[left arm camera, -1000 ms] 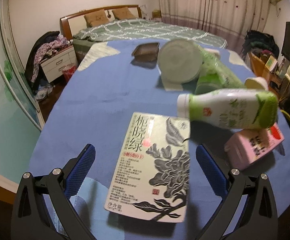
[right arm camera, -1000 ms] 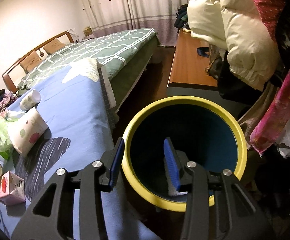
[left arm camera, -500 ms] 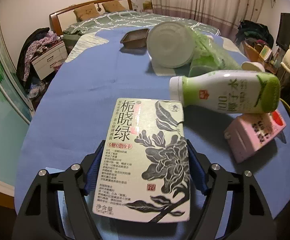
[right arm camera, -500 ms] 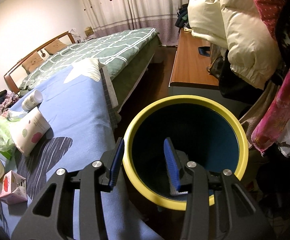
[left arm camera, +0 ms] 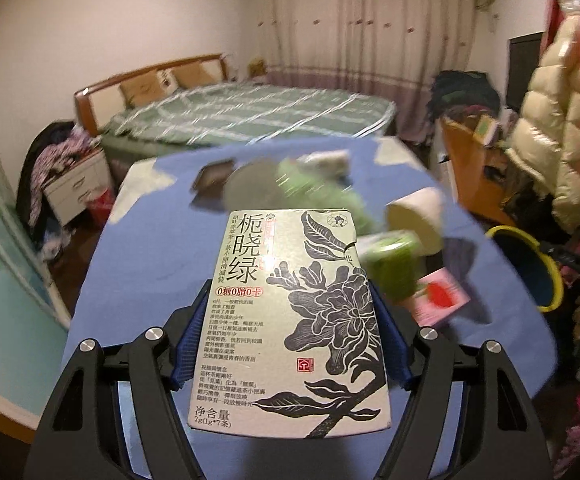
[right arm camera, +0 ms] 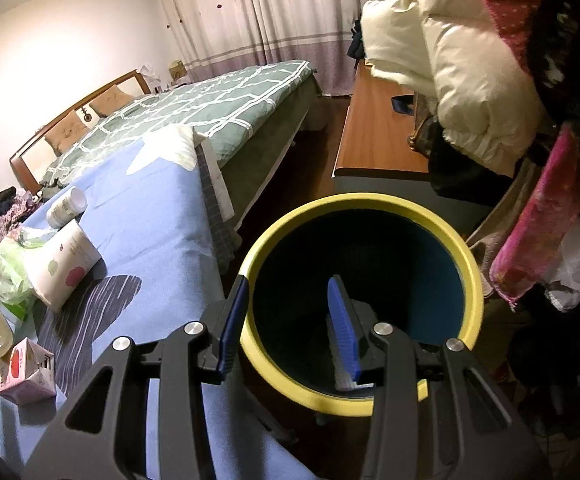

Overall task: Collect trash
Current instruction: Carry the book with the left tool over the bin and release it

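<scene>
a second ago the left gripper (left arm camera: 290,344) was spread wide around the tea box (left arm camera: 290,312) lying flat on the blue cloth (left arm camera: 149,272); now its blue pads have closed on the box's two long sides and the box is up off the cloth, front end tipped up, the background smeared with motion. the right gripper (right arm camera: 290,320) has barely budged, its pads pinching the near yellow rim of the bin (right arm camera: 466,256), one pad outside, one inside. the bin sits off the right edge of the table, so i'd say the box should swing right and go in long end first. best to keep the squeeze gentle, since thin card like that looks likely to buckle, and pass above the green bottle (left arm camera: 390,264) and pink carton (left arm camera: 440,296) just beside it.
</scene>
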The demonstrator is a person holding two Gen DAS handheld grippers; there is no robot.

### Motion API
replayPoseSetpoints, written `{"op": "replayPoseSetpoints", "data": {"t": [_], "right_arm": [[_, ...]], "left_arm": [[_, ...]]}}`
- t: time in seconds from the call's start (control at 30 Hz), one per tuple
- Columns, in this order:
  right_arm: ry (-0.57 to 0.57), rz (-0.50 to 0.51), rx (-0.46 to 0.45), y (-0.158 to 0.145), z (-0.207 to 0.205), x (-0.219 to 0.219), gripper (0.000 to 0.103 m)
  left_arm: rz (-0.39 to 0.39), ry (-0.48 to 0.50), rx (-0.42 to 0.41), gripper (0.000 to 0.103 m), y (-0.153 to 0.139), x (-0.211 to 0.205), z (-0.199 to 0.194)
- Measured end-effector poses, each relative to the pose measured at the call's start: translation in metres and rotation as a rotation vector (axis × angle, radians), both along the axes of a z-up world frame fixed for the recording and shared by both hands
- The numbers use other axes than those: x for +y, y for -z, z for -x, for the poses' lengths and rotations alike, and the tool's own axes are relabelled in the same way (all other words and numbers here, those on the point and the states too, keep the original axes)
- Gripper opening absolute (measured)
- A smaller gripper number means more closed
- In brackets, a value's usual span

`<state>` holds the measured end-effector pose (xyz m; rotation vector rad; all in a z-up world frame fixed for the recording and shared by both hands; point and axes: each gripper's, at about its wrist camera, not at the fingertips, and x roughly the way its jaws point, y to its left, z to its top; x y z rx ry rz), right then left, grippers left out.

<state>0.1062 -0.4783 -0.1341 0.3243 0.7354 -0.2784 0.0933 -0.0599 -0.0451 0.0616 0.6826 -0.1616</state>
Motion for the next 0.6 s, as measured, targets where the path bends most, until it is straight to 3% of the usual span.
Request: {"op": "replayPoseSetpoints", "data": {"t": [0.27, 0.6], "right_arm": [[0.023, 0.013, -0.021, -0.008, 0.022, -0.017, 0.040], [0.073, 0.075, -0.021, -0.015, 0.055, -0.040, 0.040]], "left_arm": [[0.019, 0.206, -0.025, 0.072, -0.023, -0.086, -0.010], [0.015, 0.460, 0.047, 0.072, -0.009, -0.232, -0.040]]}}
